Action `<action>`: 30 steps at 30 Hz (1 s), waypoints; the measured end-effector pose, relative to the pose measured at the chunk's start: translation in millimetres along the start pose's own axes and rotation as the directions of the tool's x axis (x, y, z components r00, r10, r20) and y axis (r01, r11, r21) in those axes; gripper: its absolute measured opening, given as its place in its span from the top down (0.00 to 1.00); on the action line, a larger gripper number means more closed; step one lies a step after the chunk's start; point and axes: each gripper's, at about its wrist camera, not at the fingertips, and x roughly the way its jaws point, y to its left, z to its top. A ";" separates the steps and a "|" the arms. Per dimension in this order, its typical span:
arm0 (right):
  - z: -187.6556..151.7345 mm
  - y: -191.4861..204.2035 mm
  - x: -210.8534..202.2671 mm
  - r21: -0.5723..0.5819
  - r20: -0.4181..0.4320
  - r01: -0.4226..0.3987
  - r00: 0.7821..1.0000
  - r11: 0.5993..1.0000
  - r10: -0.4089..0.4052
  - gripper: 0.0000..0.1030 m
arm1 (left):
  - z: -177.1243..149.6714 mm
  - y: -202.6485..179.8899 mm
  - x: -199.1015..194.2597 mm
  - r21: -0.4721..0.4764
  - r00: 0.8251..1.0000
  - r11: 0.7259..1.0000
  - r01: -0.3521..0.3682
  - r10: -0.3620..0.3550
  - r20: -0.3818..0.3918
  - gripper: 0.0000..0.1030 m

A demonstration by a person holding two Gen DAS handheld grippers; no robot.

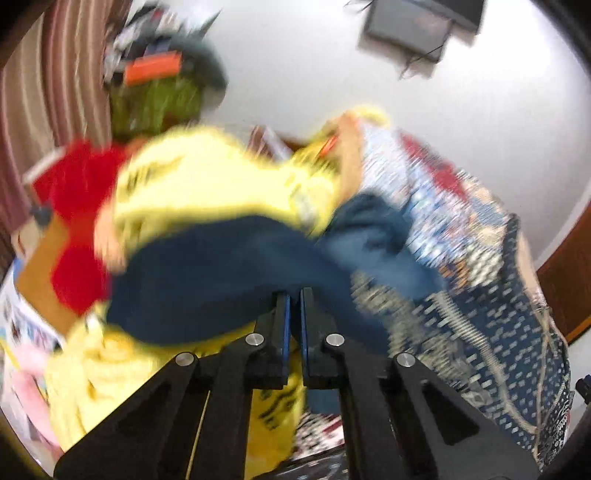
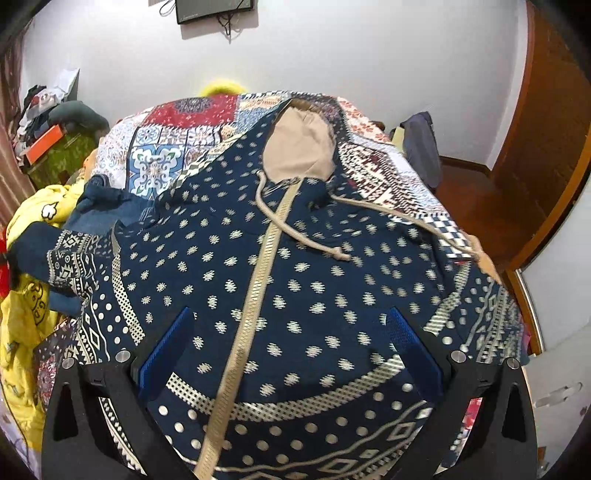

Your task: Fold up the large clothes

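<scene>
A bedroom in a home. A bed (image 2: 184,136) covered by a patchwork quilt in red, white and blue fills the middle of the right wrist view, with loose clothes heaped along its left edge, among them a yellow printed garment (image 2: 26,229). Behind it rise a plain white wall (image 2: 351,55) bearing a dark wall-mounted screen (image 2: 214,9) with hanging cables, and a striped curtain (image 1: 48,92) at the left. A brown wooden door (image 2: 546,122) and wooden skirting stand at the right; cluttered belongings, including an orange box (image 2: 44,144), are piled beyond the bed's far left corner.
</scene>
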 end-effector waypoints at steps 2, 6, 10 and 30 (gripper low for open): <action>-0.5 -7.2 -7.6 0.009 0.015 0.002 1.000 1.000 -0.002 0.00 | 17.5 -22.7 -19.8 0.043 0.998 0.999 0.018 -0.021 0.064 1.00; -3.1 -21.5 -21.0 0.032 0.040 0.001 0.999 1.000 -0.002 0.00 | 47.6 -80.3 -50.3 0.143 0.984 0.987 0.072 -0.094 0.150 1.00; -7.5 -37.8 -30.9 0.063 0.053 -0.014 0.999 0.998 0.011 0.00 | 59.7 -143.4 -69.0 0.233 0.964 0.954 0.189 -0.225 0.142 1.00; -24.8 -80.3 -23.2 0.174 0.013 -0.028 1.000 0.984 0.026 0.00 | -47.2 -84.6 22.6 -0.017 0.948 0.980 0.200 -0.198 -0.248 0.28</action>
